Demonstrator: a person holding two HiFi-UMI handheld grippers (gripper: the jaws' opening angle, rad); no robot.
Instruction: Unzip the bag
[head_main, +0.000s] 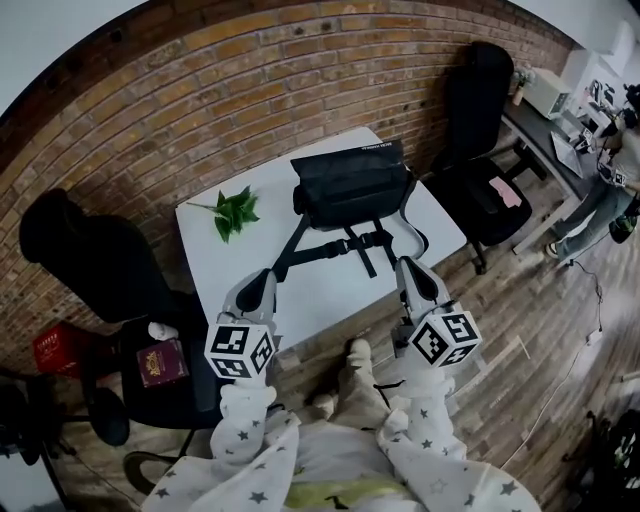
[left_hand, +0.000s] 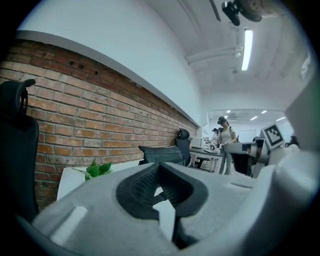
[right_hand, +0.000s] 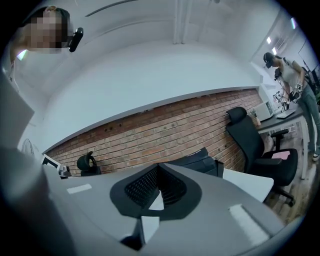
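A black bag (head_main: 352, 185) stands on the white table (head_main: 250, 285) against the brick wall, its straps (head_main: 330, 245) trailing toward me. It also shows as a dark shape in the left gripper view (left_hand: 160, 154) and the right gripper view (right_hand: 197, 161). My left gripper (head_main: 262, 285) hovers over the table's near left edge, shut with nothing in it. Over the near right edge my right gripper (head_main: 408, 268) is shut and empty too. Both stay short of the bag and its straps.
A green leafy sprig (head_main: 233, 212) lies on the table's left part. Black office chairs stand at left (head_main: 75, 255) and right (head_main: 480, 130). A dark red book (head_main: 160, 362) rests on the left chair's seat. A person (head_main: 610, 185) stands at desks far right.
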